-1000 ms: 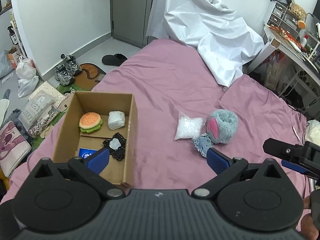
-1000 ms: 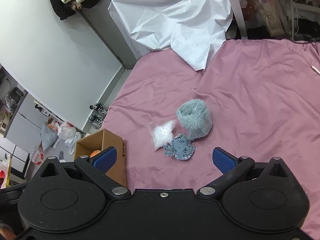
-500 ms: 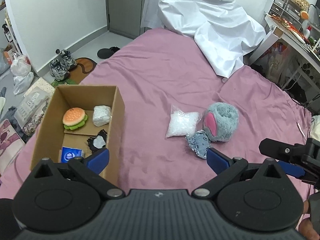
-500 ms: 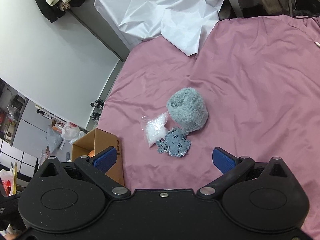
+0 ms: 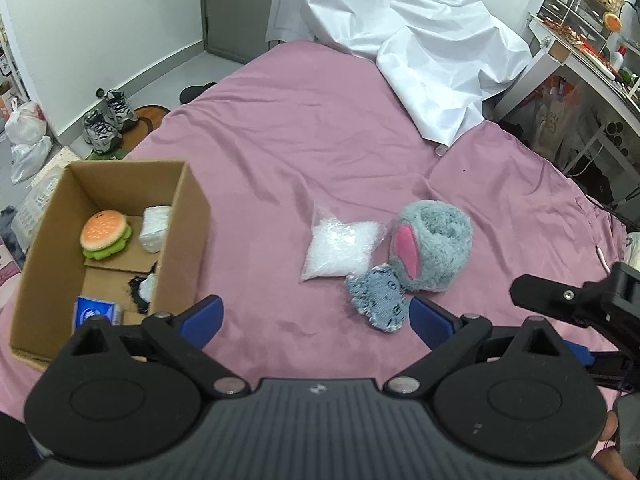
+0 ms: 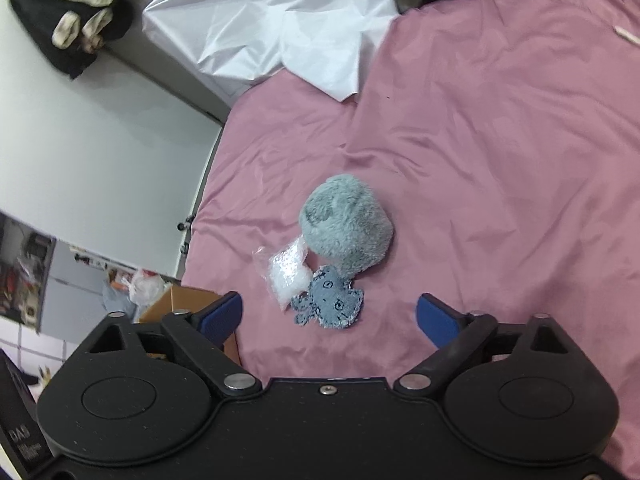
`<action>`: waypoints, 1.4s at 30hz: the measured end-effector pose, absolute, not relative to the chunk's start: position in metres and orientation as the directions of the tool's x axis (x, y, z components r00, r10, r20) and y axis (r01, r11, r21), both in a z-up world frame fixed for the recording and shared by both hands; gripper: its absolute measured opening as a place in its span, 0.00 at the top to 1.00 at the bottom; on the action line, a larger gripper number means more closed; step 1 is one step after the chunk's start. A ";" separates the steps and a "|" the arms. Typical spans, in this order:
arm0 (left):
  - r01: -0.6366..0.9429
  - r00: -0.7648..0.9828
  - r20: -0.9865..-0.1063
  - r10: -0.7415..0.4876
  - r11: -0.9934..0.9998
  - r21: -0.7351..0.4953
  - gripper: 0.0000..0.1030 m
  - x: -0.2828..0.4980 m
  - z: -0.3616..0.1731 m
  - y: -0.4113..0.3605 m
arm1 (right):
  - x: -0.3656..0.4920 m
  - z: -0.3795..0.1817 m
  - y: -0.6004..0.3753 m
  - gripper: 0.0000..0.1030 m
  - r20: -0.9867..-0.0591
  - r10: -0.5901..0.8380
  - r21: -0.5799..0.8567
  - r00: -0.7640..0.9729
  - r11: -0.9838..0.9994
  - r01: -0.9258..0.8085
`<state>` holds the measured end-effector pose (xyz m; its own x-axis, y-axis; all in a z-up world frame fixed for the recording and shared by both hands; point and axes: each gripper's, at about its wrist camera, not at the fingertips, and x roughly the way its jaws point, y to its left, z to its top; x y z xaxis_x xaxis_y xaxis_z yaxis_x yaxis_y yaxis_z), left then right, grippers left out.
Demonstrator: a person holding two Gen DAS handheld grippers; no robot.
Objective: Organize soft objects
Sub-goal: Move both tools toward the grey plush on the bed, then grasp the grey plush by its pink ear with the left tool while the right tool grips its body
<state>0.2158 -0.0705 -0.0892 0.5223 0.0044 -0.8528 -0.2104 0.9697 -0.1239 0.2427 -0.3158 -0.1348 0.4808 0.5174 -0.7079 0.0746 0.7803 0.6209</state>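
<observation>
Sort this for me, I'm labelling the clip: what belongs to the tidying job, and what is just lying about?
Job: cardboard box, burger plush, bag of white pellets, grey furry plush, small blue denim toy.

Lying about: white sheet, sneakers, plastic bags, desk.

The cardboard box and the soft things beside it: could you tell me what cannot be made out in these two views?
- Cardboard box, right wrist view: only a corner shows behind the right gripper; contents hidden.
- Black-and-white item, left wrist view: partly behind the box wall; unidentifiable.
- Blue packet, left wrist view: label too small, the left gripper cuts it off.
- Grey plush, right wrist view: pink patch turned away.
</observation>
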 end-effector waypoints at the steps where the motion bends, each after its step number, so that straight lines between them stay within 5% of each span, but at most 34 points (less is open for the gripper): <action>1: -0.209 0.521 -0.853 -0.001 0.969 -0.129 0.05 0.219 -0.091 -0.072 | 0.245 -0.138 -0.317 0.15 -0.705 0.523 0.631 0.479 0.771 0.086; 33: -0.208 0.438 -0.876 -0.202 0.925 -0.318 0.47 0.335 -0.155 -0.113 | 0.315 -0.213 -0.336 0.50 -0.648 0.590 0.753 0.482 0.591 0.290; 38: -0.231 0.417 -0.876 -0.243 0.904 -0.361 0.64 0.340 -0.168 -0.116 | 0.318 -0.220 -0.336 0.58 -0.661 0.588 0.744 0.467 0.593 0.308; 42: -0.272 0.420 -0.870 -0.260 0.878 -0.394 0.65 0.340 -0.174 -0.111 | 0.319 -0.225 -0.335 0.58 -0.659 0.599 0.749 0.456 0.584 0.315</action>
